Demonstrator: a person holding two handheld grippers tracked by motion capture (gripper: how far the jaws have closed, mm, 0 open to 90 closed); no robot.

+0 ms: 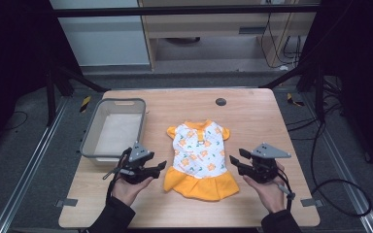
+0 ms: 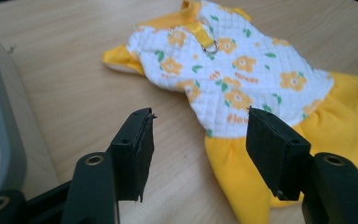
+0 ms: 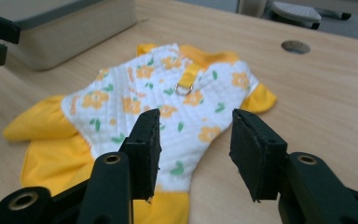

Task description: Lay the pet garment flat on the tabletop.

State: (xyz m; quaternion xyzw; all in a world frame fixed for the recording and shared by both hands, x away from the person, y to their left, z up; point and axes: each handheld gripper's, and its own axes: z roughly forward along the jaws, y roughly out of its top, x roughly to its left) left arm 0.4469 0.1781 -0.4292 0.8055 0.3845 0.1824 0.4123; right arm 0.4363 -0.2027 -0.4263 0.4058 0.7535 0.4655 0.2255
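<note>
A square light wooden table (image 1: 252, 111) with a small round dark grommet hole (image 1: 220, 101) near its far edge stands on a grey carpeted floor (image 1: 24, 145). Black metal frame bars (image 1: 184, 10) cross above and slant down at both far corners. Beyond the far edge stand a pale blue-white panel (image 1: 107, 39) and a light wooden cabinet (image 1: 209, 24). Black cables (image 1: 320, 145) trail over the floor by the right edge. Yellow-black tape strips (image 1: 85, 103) mark the floor near both far corners. The sides are dark.

We hold the left gripper (image 1: 161, 165) and right gripper (image 1: 233, 160) low, jaws apart and empty, tips pointing inward toward each other.
</note>
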